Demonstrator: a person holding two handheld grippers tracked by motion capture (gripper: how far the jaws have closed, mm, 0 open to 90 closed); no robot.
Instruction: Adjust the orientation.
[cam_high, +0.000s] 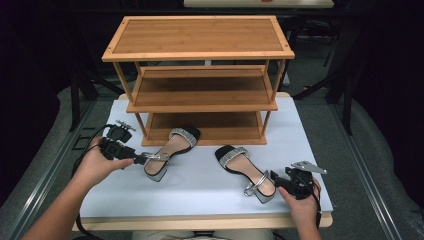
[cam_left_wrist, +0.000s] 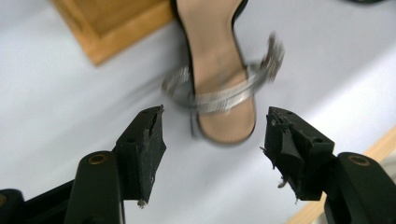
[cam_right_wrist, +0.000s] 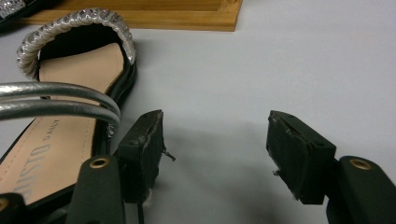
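Two black sandals with silver straps lie on the white table top (cam_high: 200, 192). The left sandal (cam_high: 170, 147) points its toe at the bottom tier of a wooden three-tier rack (cam_high: 200, 50). My left gripper (cam_high: 141, 160) is open at this sandal's heel end; in the left gripper view its heel and ankle strap (cam_left_wrist: 219, 93) lie just ahead of the parted jaws (cam_left_wrist: 215, 140), untouched. The right sandal (cam_high: 242, 167) lies to the right. My right gripper (cam_high: 275, 179) is open beside its heel; the sandal (cam_right_wrist: 70, 116) lies left of the jaws (cam_right_wrist: 215, 144), with bare table between them.
The rack stands at the back of the table with all tiers bare; its base edge (cam_right_wrist: 140, 18) is close behind the sandals. The table's front edge (cam_high: 200, 220) runs just below both hands. Dark floor and metal stands surround the table.
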